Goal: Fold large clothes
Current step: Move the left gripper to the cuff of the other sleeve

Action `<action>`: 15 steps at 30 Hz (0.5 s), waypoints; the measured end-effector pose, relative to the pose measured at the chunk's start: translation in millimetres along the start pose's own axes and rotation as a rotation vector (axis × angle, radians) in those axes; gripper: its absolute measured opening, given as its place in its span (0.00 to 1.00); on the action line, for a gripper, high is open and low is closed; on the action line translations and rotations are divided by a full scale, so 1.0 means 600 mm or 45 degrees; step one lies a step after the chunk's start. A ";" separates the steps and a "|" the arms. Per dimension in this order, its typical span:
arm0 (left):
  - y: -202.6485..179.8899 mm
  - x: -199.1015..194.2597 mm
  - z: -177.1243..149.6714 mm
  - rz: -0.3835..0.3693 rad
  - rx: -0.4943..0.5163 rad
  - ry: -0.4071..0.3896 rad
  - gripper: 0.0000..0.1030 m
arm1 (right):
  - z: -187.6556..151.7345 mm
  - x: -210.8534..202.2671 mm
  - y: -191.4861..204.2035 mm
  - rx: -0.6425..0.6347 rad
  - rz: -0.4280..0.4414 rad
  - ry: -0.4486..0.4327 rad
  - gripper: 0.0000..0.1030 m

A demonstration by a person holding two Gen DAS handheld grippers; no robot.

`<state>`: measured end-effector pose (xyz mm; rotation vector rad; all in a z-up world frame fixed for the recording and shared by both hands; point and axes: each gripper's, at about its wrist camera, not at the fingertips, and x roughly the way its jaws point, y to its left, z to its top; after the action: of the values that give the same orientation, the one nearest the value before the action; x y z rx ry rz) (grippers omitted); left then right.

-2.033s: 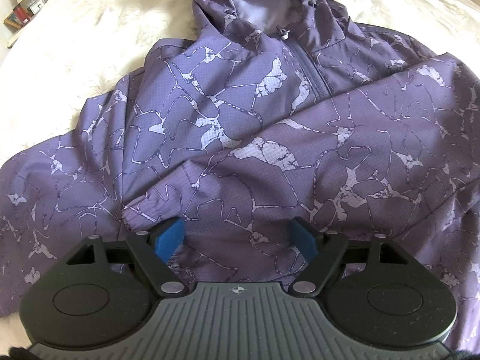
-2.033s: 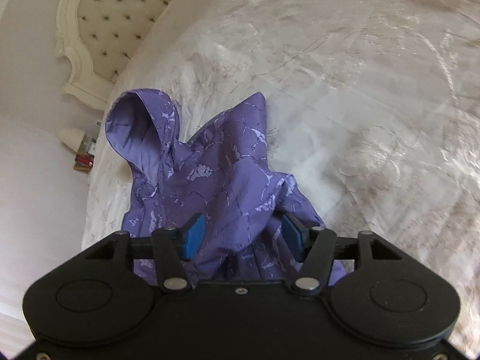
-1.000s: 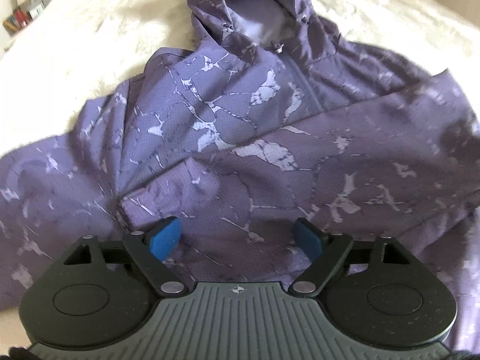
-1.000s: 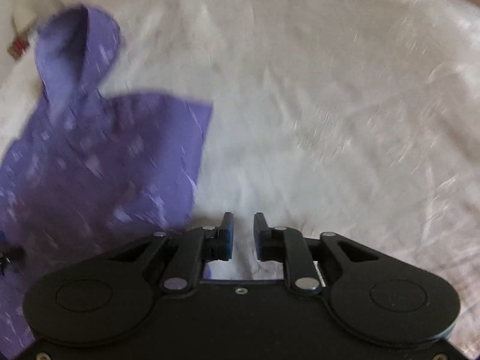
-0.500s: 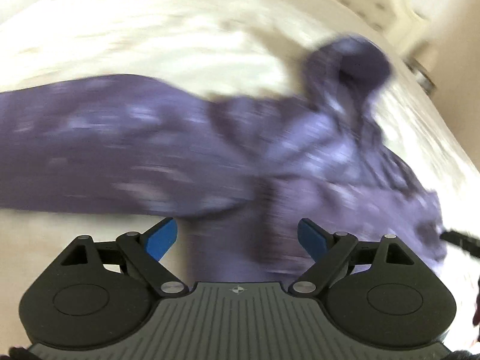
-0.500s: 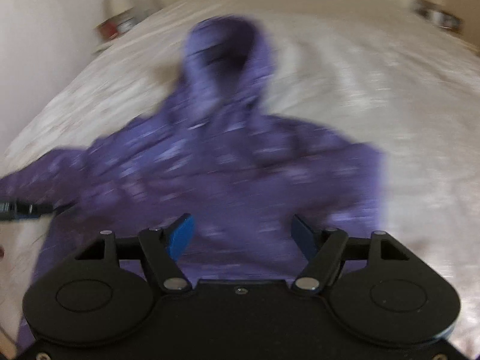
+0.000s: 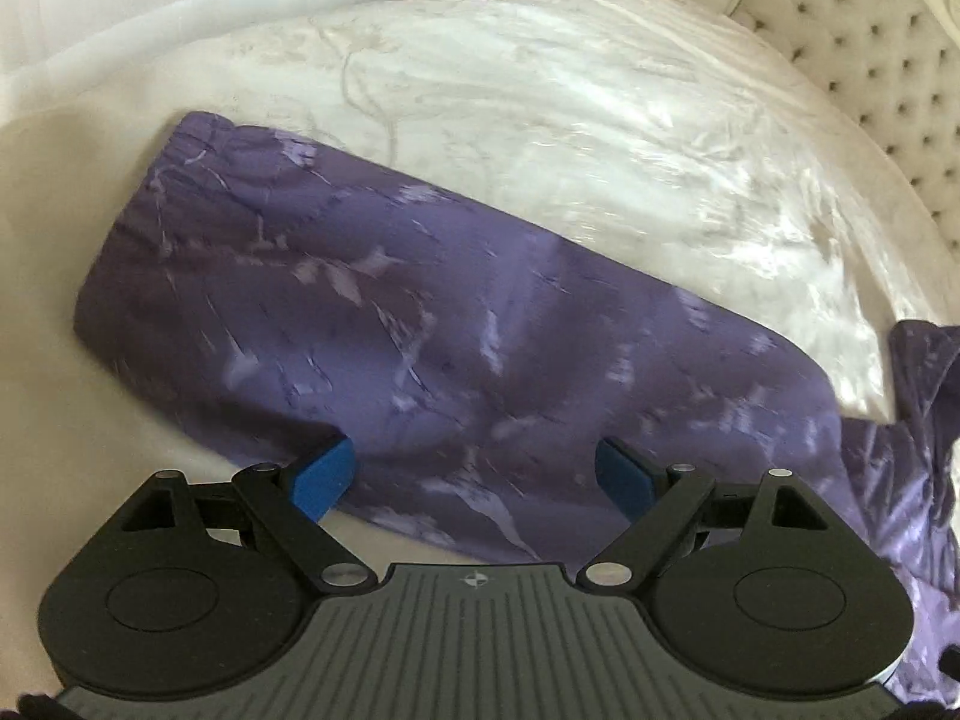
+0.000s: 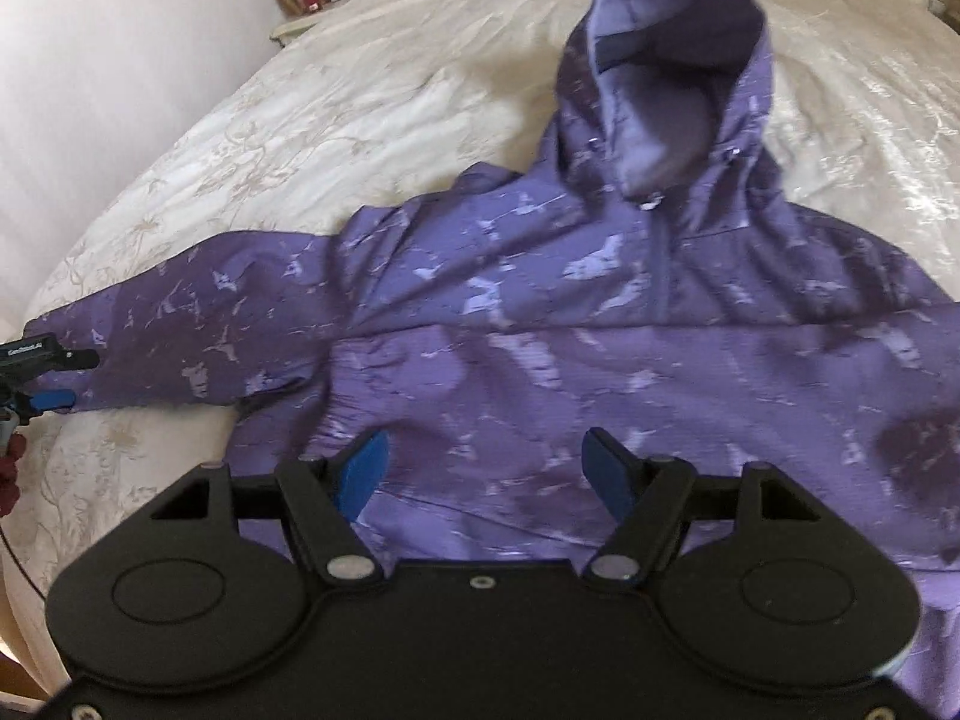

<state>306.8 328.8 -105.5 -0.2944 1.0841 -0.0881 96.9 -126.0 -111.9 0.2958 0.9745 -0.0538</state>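
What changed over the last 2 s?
The left gripper swung from over the jacket's front out to the spread left sleeve, jaws open throughout. The right gripper pulled off the jacket, shut briefly, reopened, and now faces its front. Jacket unmoved on the bed, one sleeve folded across.

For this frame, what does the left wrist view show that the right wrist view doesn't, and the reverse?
Left wrist only: the outstretched sleeve close up, running to its cuff, and a tufted headboard.
Right wrist only: the jacket's hood, the zipped chest, a sleeve folded across the body, and the left gripper at the sleeve's end.
Both: the purple patterned jacket on the cream bedspread, each gripper open; right gripper.
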 end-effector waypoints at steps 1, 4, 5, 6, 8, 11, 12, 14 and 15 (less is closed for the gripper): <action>0.004 0.008 0.004 -0.014 -0.006 0.007 0.85 | 0.002 0.004 0.006 -0.001 0.002 0.012 0.72; 0.010 0.026 0.011 -0.057 -0.066 0.024 0.89 | 0.006 0.016 0.024 -0.021 -0.007 0.036 0.72; 0.013 0.026 0.012 -0.064 -0.098 0.019 0.90 | 0.008 0.020 0.028 -0.025 -0.008 0.040 0.72; 0.016 0.023 0.008 -0.065 -0.134 0.002 0.90 | 0.010 0.023 0.034 -0.026 -0.007 0.043 0.72; 0.024 0.014 -0.005 -0.083 -0.196 -0.054 0.90 | 0.014 0.028 0.043 -0.026 -0.006 0.048 0.72; 0.034 0.014 -0.019 -0.133 -0.229 -0.109 0.90 | 0.019 0.037 0.057 -0.033 -0.002 0.060 0.72; 0.038 0.014 -0.021 -0.146 -0.241 -0.113 0.88 | 0.019 0.039 0.061 -0.042 -0.002 0.064 0.72; 0.037 0.018 -0.013 -0.141 -0.239 -0.101 0.77 | 0.019 0.044 0.068 -0.059 0.000 0.075 0.72; 0.038 0.019 -0.008 -0.126 -0.236 -0.099 0.59 | 0.019 0.047 0.071 -0.063 0.000 0.081 0.72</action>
<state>306.2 347.4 -123.4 -0.5144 1.0017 -0.0643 129.3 -85.7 -119.3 0.2532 1.0375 -0.0207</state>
